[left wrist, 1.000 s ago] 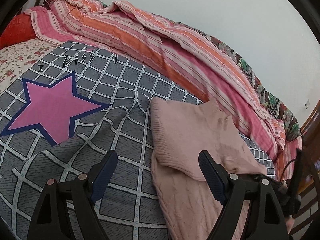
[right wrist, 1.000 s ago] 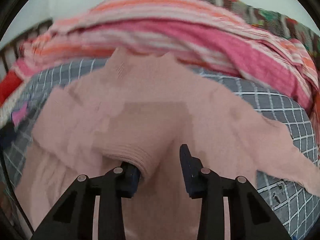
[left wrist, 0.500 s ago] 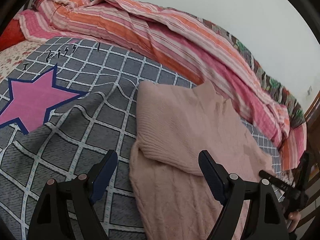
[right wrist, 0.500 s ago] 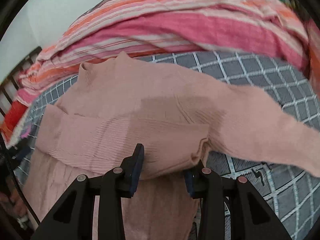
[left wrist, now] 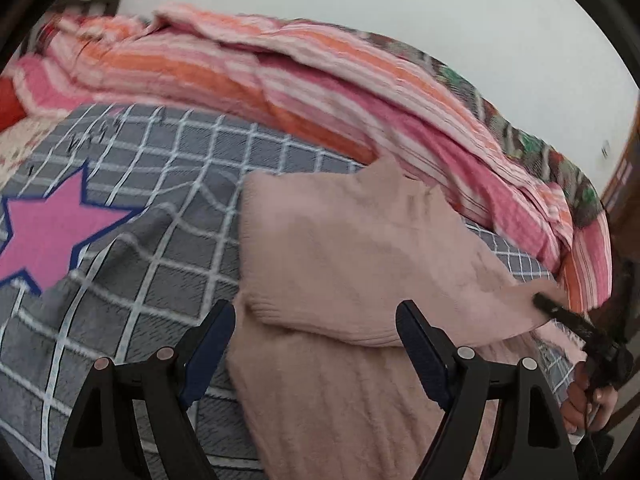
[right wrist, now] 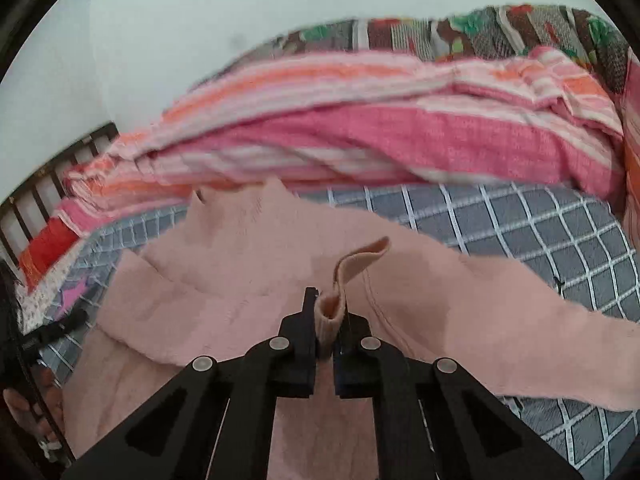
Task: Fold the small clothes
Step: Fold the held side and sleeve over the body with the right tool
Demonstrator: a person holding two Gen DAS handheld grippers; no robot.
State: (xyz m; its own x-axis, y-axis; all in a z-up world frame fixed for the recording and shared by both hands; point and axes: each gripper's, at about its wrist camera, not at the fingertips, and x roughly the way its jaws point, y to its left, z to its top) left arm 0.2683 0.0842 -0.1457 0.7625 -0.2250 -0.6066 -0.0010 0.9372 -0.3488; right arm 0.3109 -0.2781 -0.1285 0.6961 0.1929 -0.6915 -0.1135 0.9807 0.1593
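At bottom centre of the right wrist view, my right gripper (right wrist: 329, 326) has just closed, pinching the ribbed cuff of the pink sweater (left wrist: 340, 248); its sleeve (right wrist: 500, 312) runs rightward across the grid blanket (right wrist: 540, 216). My left gripper (left wrist: 316, 344) hovers spread wide over the folded edge.

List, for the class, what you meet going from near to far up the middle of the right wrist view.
right gripper shut on a ribbed fold → pink sweater → grey checked bedcover → striped pink quilt → wall.
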